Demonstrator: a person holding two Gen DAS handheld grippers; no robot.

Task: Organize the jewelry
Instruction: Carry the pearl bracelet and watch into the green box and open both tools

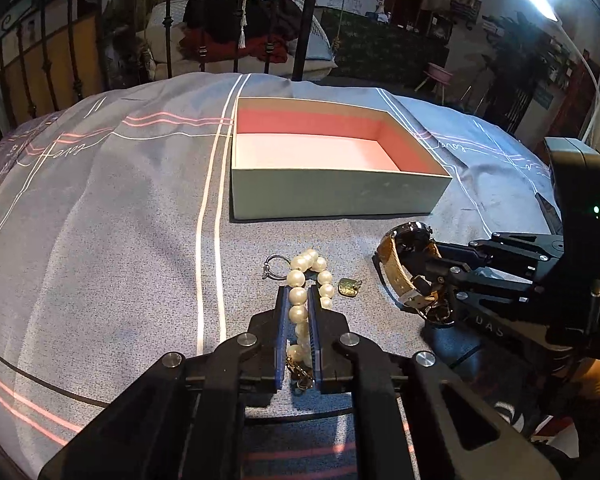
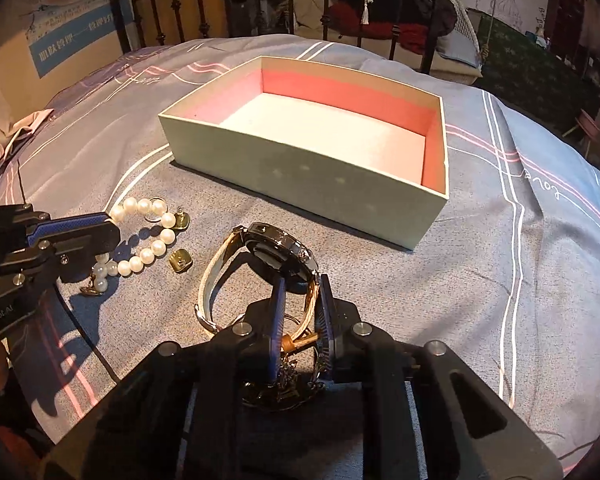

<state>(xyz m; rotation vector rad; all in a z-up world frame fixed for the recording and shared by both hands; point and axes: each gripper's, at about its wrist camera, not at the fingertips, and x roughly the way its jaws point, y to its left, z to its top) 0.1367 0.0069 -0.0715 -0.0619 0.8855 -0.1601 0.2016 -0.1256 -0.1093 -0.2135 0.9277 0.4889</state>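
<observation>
On the bed (image 1: 100, 220), in front of the open box (image 1: 332, 196) | left tongs (image 1: 298, 300) closed tight on the pearl bracelet (image 1: 300, 292) lying on the cover | right tongs (image 2: 302, 300) closed on the watch (image 2: 276, 252) strap | small ring (image 1: 274, 266) and green charm (image 1: 348, 286) just beside the pearls.
</observation>
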